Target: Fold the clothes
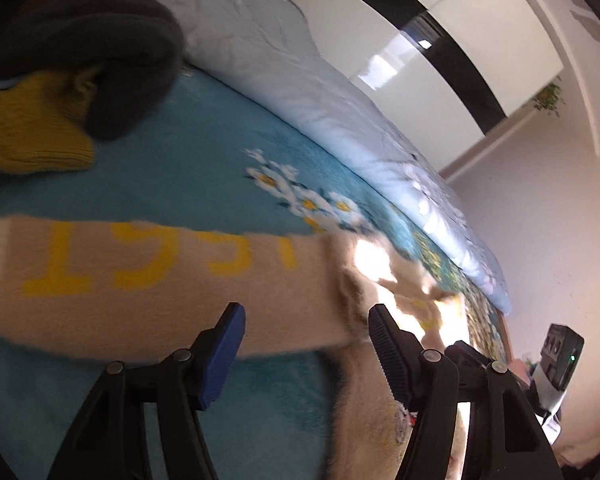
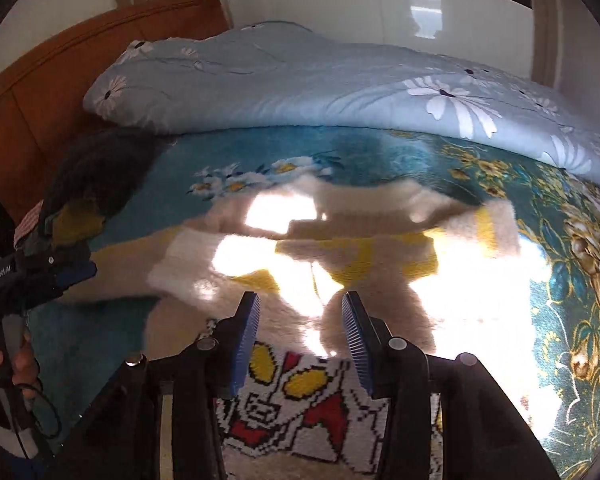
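A fuzzy beige sweater (image 2: 360,280) with yellow bands and a red, yellow and white cartoon face lies spread on the turquoise flowered blanket (image 2: 284,148). Its sleeve (image 1: 140,280), with yellow letters, stretches leftward in the left wrist view. My left gripper (image 1: 304,320) is open just above where the sleeve meets the body; it also shows at the left in the right wrist view (image 2: 74,274). My right gripper (image 2: 300,312) is open, hovering over the sweater's chest above the cartoon face.
A pale blue flowered quilt (image 2: 300,88) is heaped along the far side of the bed. A dark grey garment (image 1: 100,52) and a mustard knit (image 1: 36,132) lie at the blanket's end by the wooden headboard (image 2: 40,92). White wardrobe doors (image 1: 440,40) stand behind.
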A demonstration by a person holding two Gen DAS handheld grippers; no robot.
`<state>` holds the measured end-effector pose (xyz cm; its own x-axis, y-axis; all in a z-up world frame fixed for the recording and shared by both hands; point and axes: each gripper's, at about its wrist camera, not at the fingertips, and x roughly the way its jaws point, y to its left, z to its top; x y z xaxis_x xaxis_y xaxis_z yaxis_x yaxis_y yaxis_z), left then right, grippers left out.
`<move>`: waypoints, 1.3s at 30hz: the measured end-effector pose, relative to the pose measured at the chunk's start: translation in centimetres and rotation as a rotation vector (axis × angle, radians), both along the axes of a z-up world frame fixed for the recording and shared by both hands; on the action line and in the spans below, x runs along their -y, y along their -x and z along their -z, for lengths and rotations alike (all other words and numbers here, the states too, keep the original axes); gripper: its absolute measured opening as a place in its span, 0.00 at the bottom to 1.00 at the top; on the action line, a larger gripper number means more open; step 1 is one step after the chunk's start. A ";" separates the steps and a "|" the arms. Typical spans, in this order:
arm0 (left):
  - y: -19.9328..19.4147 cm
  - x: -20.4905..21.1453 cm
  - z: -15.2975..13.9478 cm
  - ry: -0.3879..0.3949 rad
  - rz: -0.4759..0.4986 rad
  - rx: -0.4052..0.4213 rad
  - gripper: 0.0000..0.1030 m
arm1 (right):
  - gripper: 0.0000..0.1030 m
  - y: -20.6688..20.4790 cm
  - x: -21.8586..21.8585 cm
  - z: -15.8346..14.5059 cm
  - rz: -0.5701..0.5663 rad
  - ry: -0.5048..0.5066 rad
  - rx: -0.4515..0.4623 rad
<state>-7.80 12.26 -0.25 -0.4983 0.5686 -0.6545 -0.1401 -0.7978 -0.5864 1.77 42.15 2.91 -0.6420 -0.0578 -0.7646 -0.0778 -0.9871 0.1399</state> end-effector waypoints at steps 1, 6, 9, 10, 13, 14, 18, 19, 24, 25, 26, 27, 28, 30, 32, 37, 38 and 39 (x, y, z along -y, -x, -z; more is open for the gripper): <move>-0.4 1.6 -0.1 0.028 -0.091 0.004 0.66 | 0.43 0.3 1.0 0.5 -0.012 -0.003 0.007; -3.5 10.0 -0.7 0.005 -0.598 -0.052 0.66 | 0.43 -0.2 3.2 2.6 -0.017 0.062 0.027; -4.3 14.8 0.4 -0.008 -0.837 0.002 0.71 | 0.43 -1.4 3.7 3.0 -0.016 0.018 0.047; -4.5 16.2 1.2 -0.029 -0.887 0.042 0.71 | 0.43 -1.7 3.7 2.9 -0.015 0.002 0.050; -4.3 18.0 4.5 -0.138 -0.920 0.181 0.71 | 0.43 -2.8 3.0 2.4 0.019 0.016 0.048; -4.0 18.0 5.4 -0.168 -0.905 0.212 0.71 | 0.43 -3.1 2.6 2.1 0.033 0.029 0.044; -2.9 16.2 5.5 -0.130 -0.838 0.191 0.71 | 0.43 -3.9 1.8 1.3 0.072 0.061 0.030; -2.4 15.7 5.6 -0.130 -0.802 0.194 0.71 | 0.43 -4.1 1.8 1.2 0.076 0.062 0.030; -1.2 13.7 5.9 -0.087 -0.720 0.172 0.65 | 0.43 -4.8 2.6 0.7 0.061 0.046 0.031; -1.1 13.4 6.0 -0.094 -0.702 0.166 0.58 | 0.43 -4.9 2.8 0.6 0.055 0.038 0.031; -1.0 13.2 6.2 -0.102 -0.686 0.166 0.38 | 0.43 -5.0 2.9 0.5 0.049 0.031 0.031; -0.9 13.0 6.5 -0.111 -0.673 0.171 0.17 | 0.43 -5.1 3.1 0.4 0.043 0.024 0.032; -0.7 12.9 6.8 -0.120 -0.664 0.182 0.12 | 0.43 -5.3 3.2 0.3 0.038 0.019 0.031; -0.6 12.9 7.1 -0.134 -0.652 0.185 0.13 | 0.43 -5.7 3.1 0.1 0.034 0.024 0.025; -0.6 13.1 6.9 -0.150 -0.638 0.163 0.12 | 0.43 -6.1 2.8 0.0 0.033 0.037 0.017; -0.5 11.4 3.6 -0.144 -0.517 -0.004 0.12 | 0.43 -7.5 -0.2 -0.3 0.078 0.076 -0.023; -0.6 10.6 2.5 -0.135 -0.481 -0.040 0.12 | 0.43 -7.8 -0.8 -0.4 0.087 0.084 -0.031; -0.8 9.7 1.5 -0.130 -0.445 -0.073 0.12 | 0.43 -8.1 -1.4 -0.4 0.096 0.092 -0.039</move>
